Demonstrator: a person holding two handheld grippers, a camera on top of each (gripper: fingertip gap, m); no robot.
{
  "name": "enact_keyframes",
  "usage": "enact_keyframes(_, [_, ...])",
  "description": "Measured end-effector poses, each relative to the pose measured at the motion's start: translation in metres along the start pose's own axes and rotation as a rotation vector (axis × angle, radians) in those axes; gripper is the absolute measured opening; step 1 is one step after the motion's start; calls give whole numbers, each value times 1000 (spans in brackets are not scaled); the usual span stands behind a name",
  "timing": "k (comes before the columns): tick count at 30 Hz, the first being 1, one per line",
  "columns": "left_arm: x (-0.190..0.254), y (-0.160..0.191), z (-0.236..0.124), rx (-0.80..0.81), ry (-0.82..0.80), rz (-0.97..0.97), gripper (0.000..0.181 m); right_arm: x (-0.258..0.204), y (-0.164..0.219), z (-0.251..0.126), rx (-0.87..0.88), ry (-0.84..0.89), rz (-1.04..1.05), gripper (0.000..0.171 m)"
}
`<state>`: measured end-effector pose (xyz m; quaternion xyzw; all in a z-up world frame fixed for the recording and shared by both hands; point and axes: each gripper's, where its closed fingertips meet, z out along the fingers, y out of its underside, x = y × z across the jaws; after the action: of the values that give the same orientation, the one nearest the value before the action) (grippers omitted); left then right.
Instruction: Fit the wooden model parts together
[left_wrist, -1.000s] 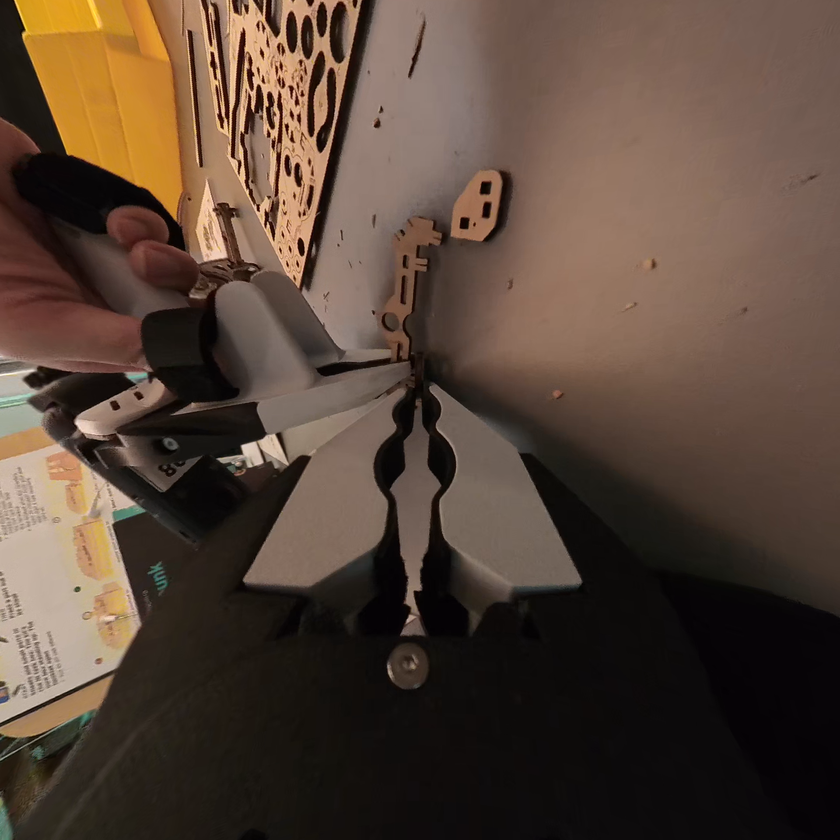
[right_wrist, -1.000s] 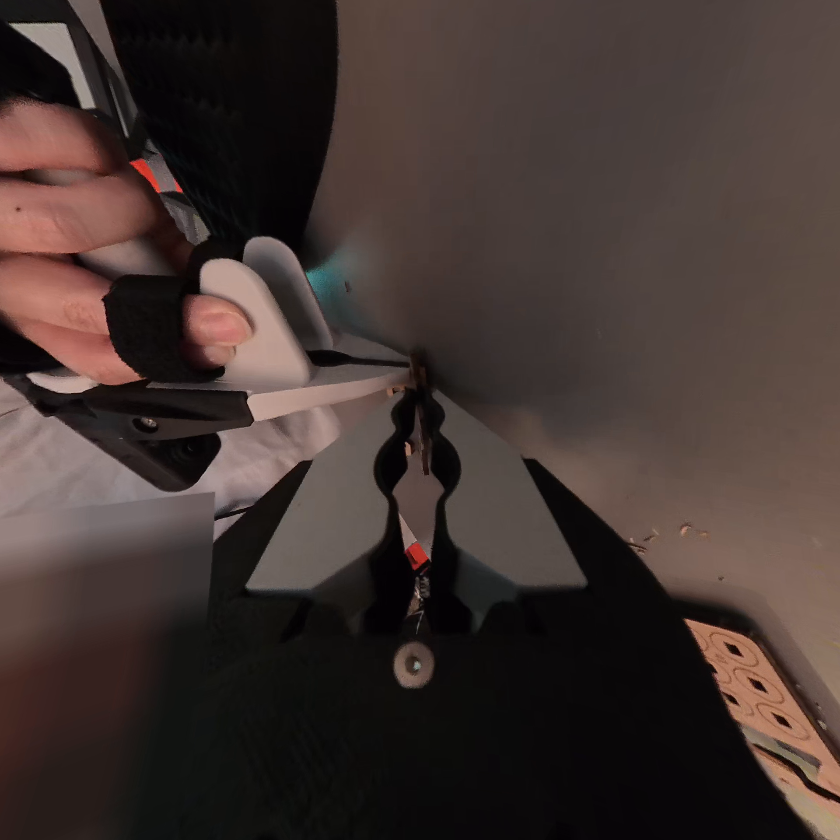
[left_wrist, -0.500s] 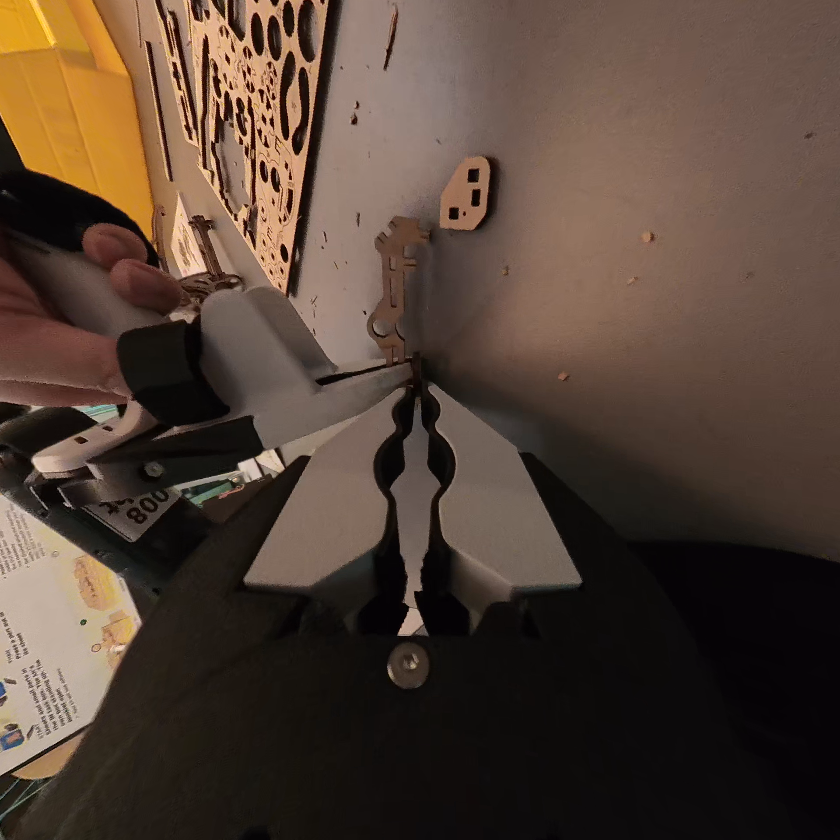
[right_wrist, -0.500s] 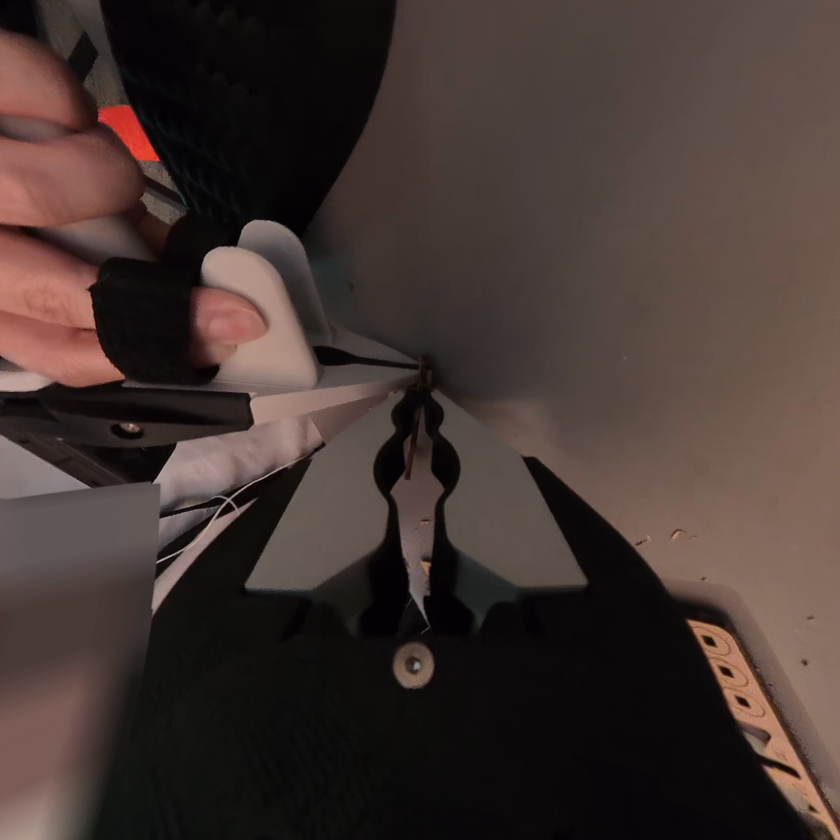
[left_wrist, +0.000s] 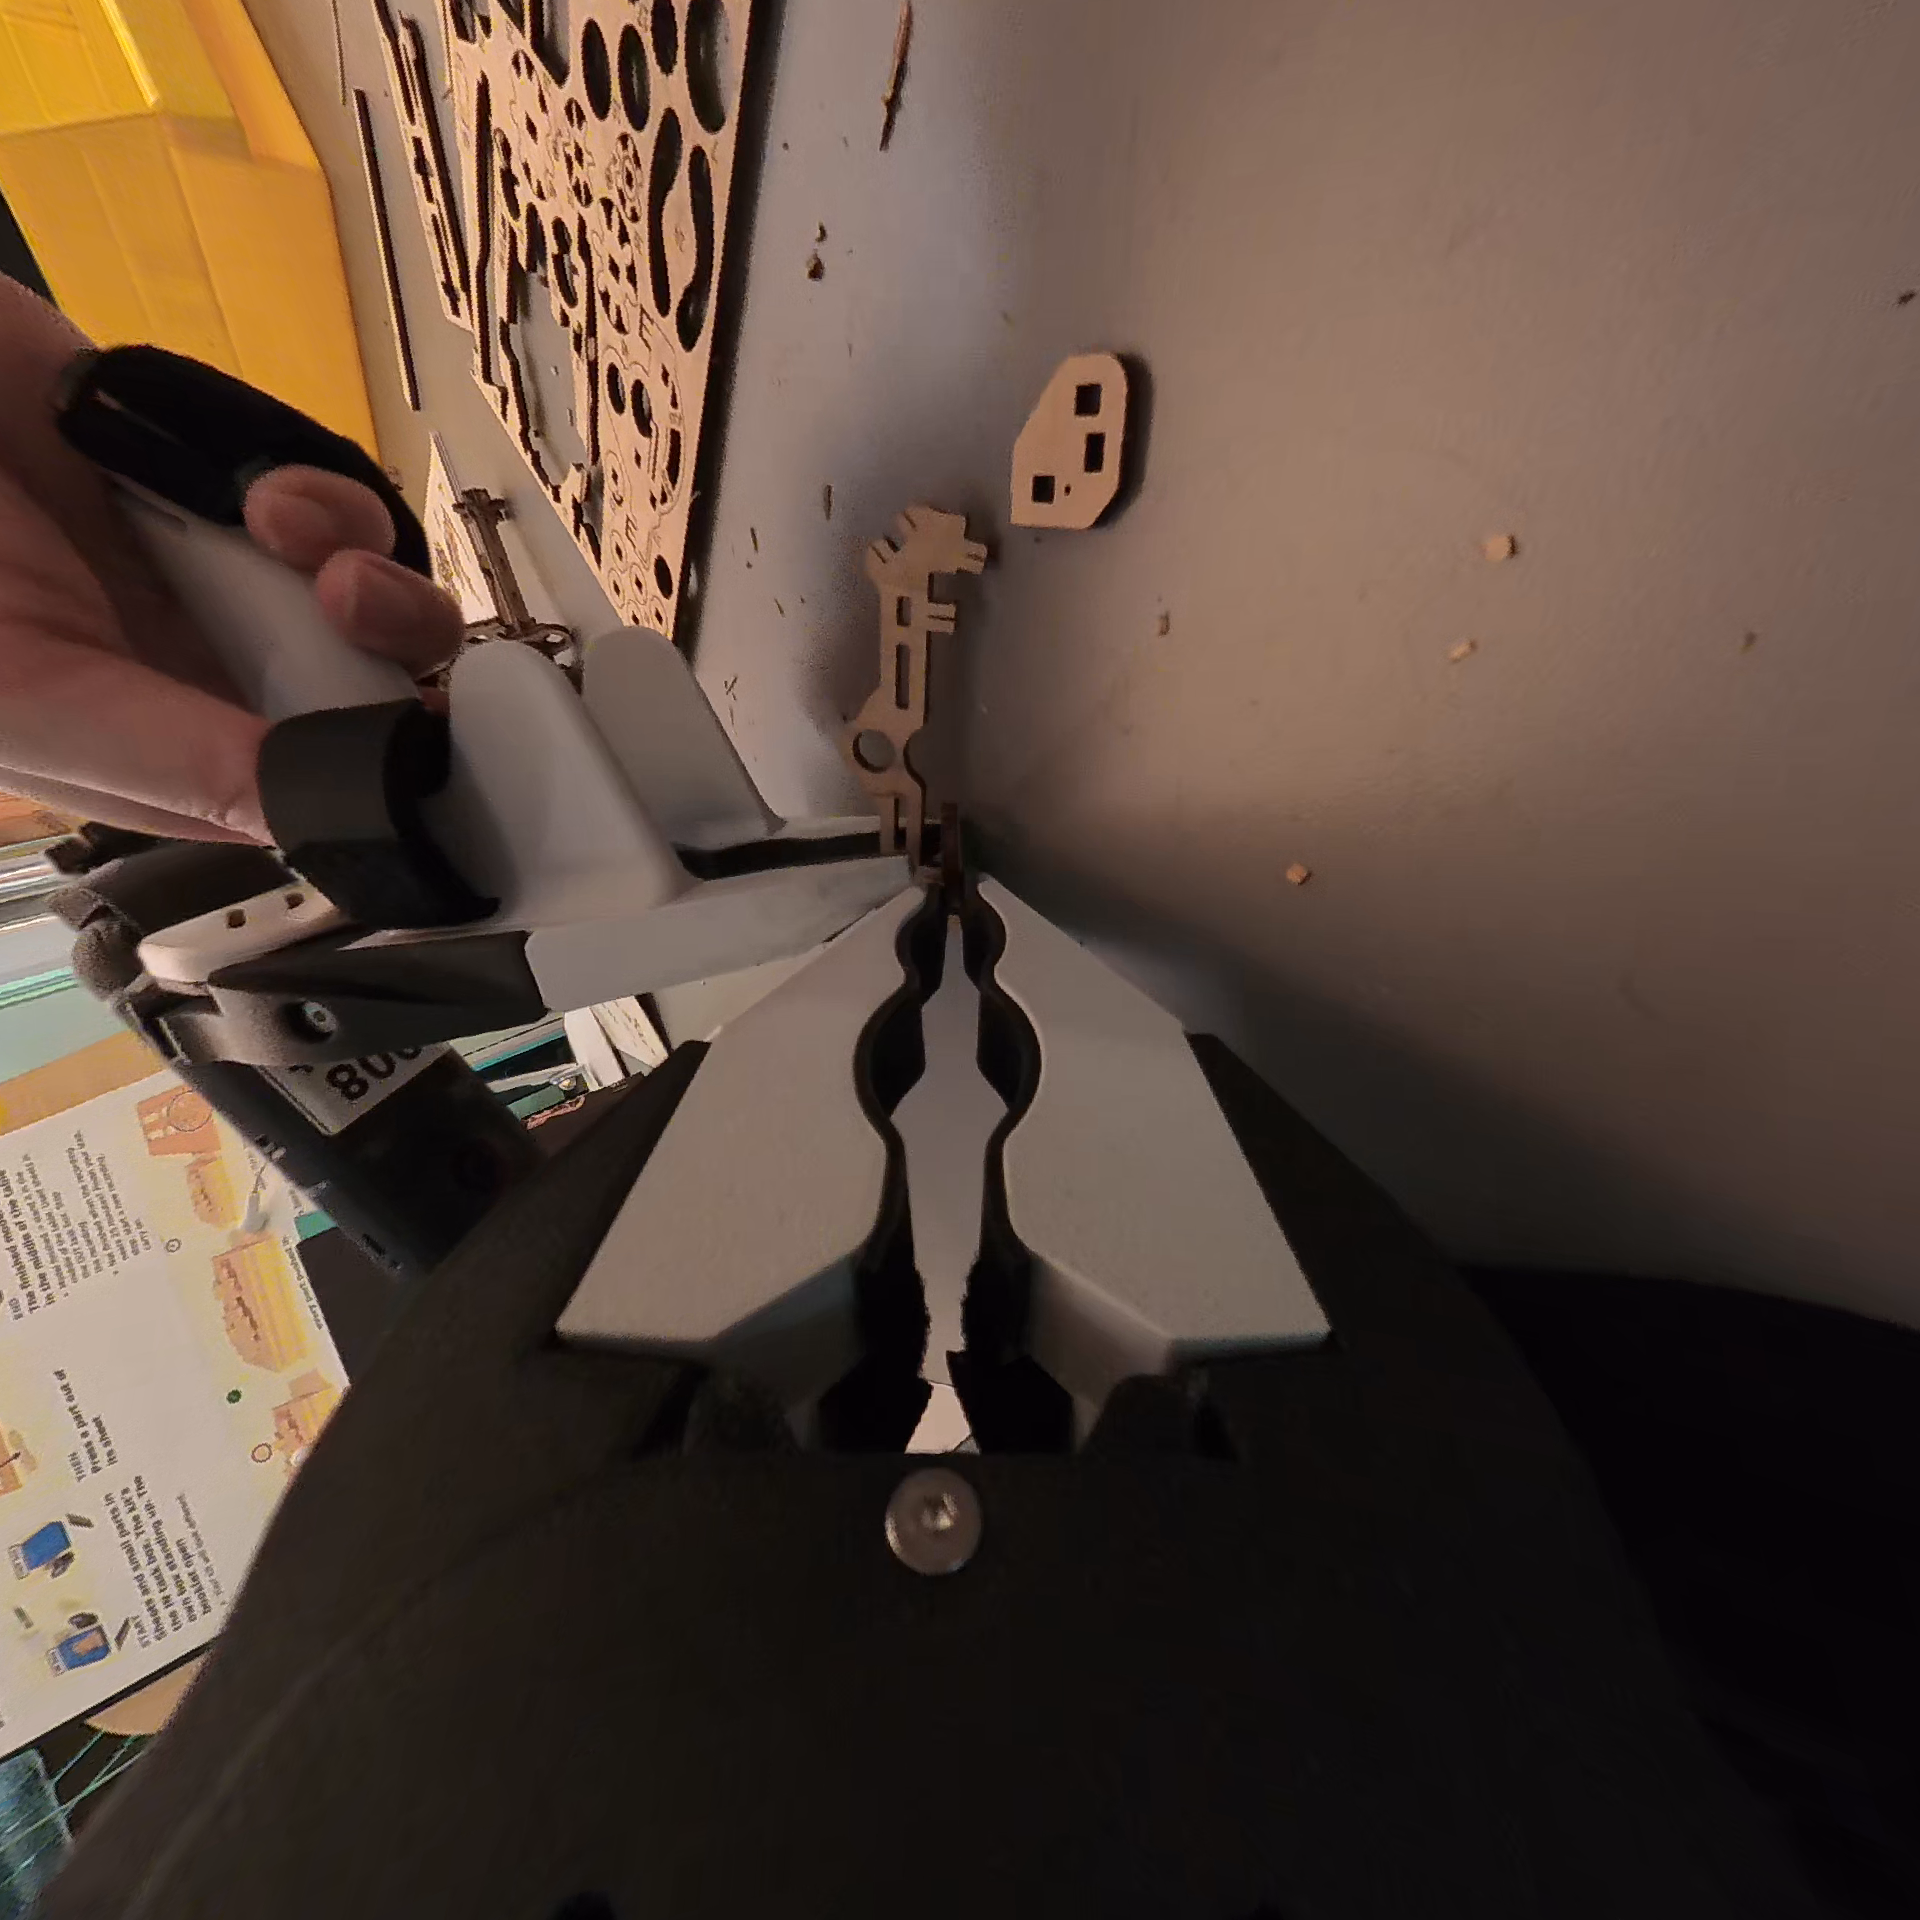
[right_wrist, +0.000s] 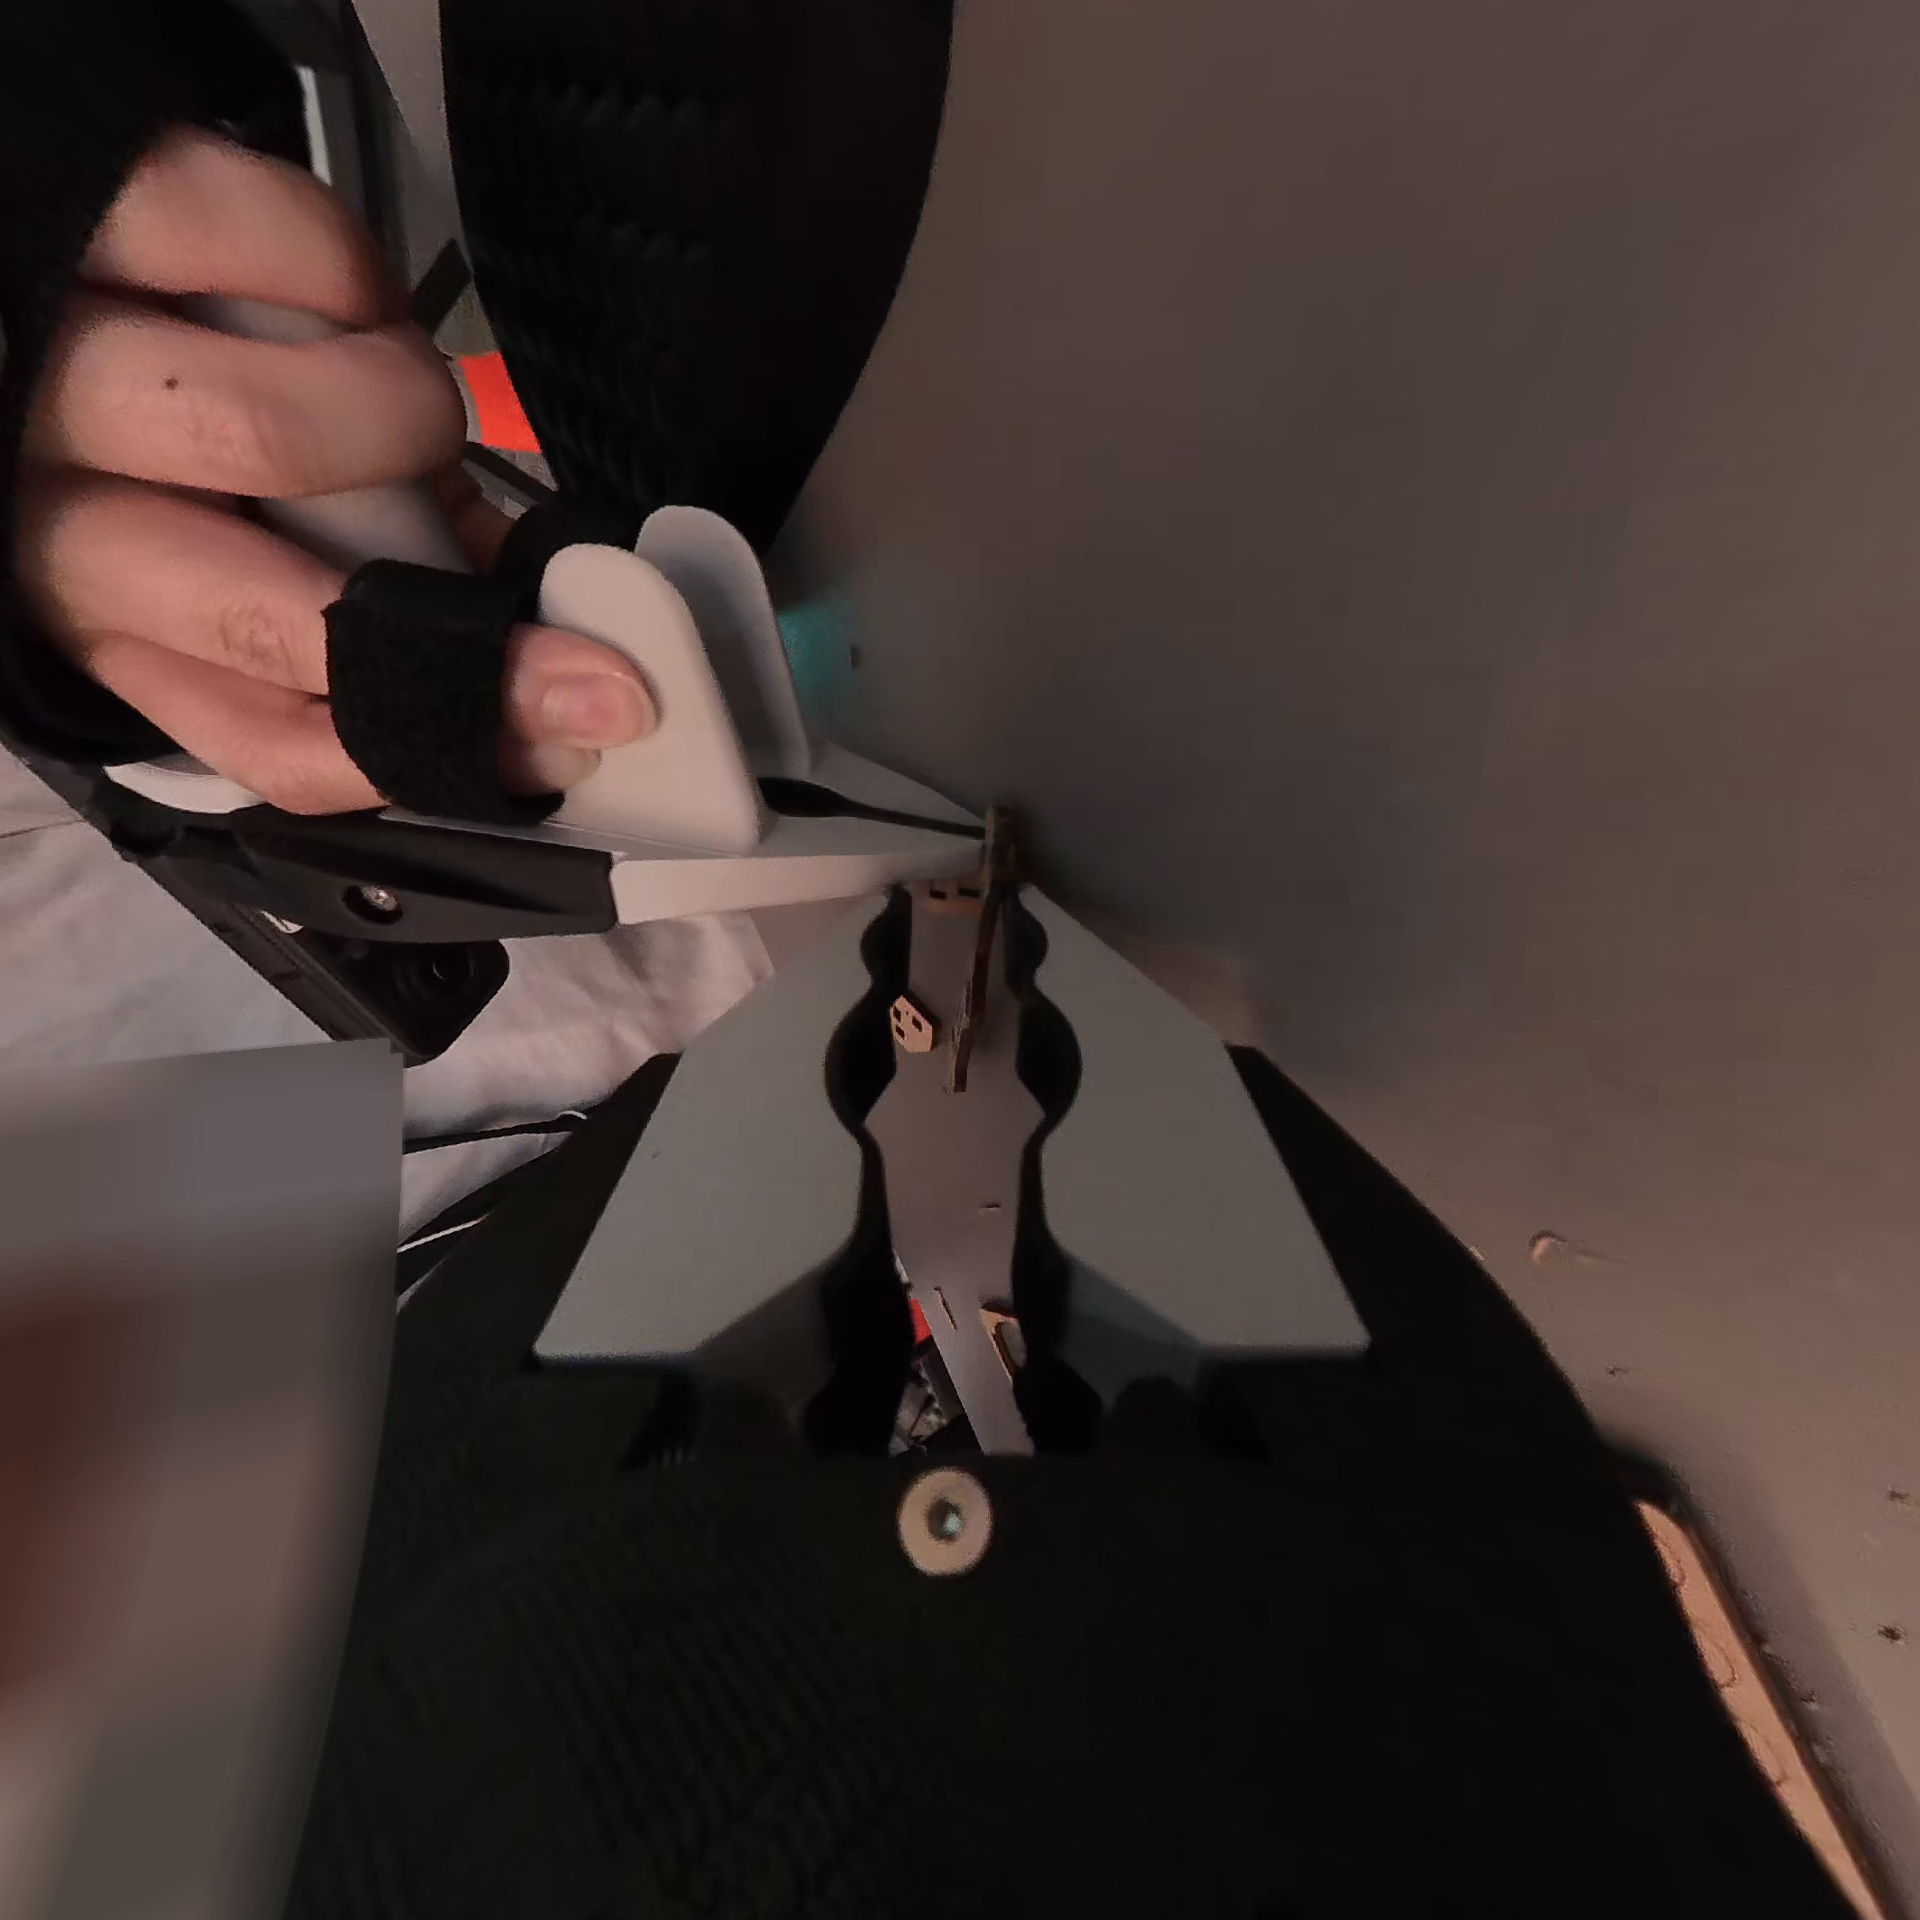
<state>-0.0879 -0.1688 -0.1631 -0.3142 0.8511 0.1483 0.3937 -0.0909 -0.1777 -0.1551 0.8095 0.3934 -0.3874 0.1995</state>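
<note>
A small wooden part (left_wrist: 948, 844) is pinched by the closed left gripper (left_wrist: 943, 883); the long slotted strip (left_wrist: 906, 675) is clamped by the right gripper (right_wrist: 992, 883), tips meeting above the grey surface (left_wrist: 1455, 312).

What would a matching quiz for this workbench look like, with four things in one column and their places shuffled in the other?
Things:
1. rounded wooden piece with square holes
2. punched-out plywood sheet
3. instruction booklet
4. thin wooden part

Places:
A. pinched edge-on in the jaws of the right gripper
B. loose on the grey table, beside the notched strip
C. lower left of the left wrist view
D. top of the left wrist view, near the yellow box

Pairs: 1-B, 2-D, 3-C, 4-A.
</note>
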Motion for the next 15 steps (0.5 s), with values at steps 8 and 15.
enact_keyframes(8, [0,0,1,-7,-1,6,1,6,0,-6,22,-33,18,15])
enact_keyframes(15, [-1,0,1,-11,3,8,1,12,2,-12,32,-22,5,14])
